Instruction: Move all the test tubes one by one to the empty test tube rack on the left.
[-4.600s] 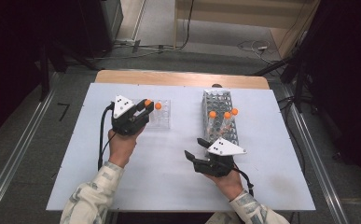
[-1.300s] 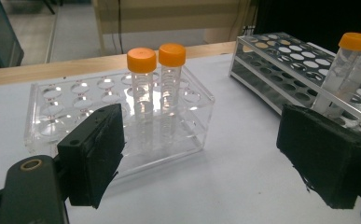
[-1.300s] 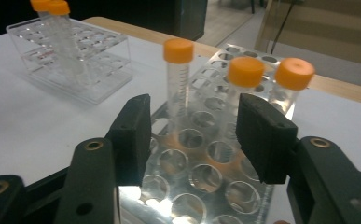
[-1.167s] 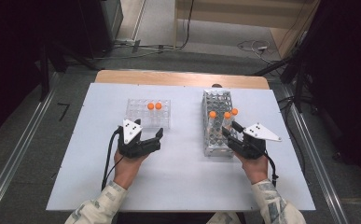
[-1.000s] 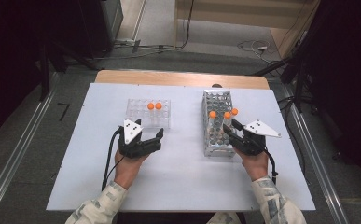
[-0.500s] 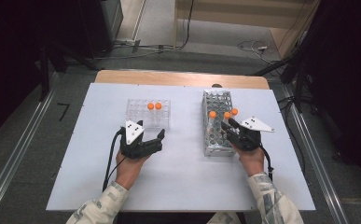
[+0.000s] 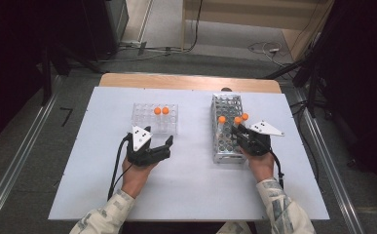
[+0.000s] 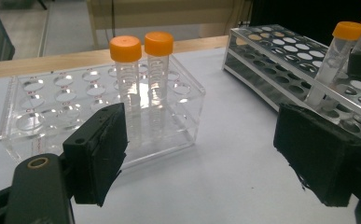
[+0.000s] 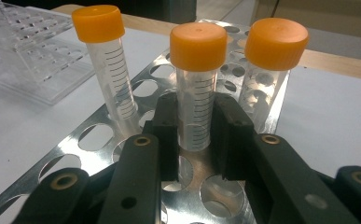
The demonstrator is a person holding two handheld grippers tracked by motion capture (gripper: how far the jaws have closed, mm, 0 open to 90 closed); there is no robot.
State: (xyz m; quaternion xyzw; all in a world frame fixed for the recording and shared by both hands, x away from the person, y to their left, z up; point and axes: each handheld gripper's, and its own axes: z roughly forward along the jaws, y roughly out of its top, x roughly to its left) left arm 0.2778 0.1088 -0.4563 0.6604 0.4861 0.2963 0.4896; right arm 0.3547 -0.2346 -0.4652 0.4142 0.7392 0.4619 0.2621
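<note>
Clamping down now: the right gripper (image 9: 194, 135) has just been closing, and its fingers (image 9: 166, 126) press both sides of the middle tube (image 9: 196, 93), orange-capped, standing upright in the metal rack (image 9: 99, 154). Count them: three capped tubes in that rack, the gripped one, one to the left of the fingers (image 9: 106, 60) and one just behind on the right (image 9: 269, 70). Across the worktop (image 7: 191, 190), two more orange-capped tubes (image 8: 141, 79) stand side by side in the clear rack (image 8: 43, 112), so five tubes, two racks. The right gripper view gives the printed scale marks on the tubes and the pads tight on the wall; the high view gives the two racks well apart instead. The left gripper (image 8: 199, 163) rests low, fingers (image 8: 99, 158) spread wide, holding nothing, the clear rack just beyond them.
</note>
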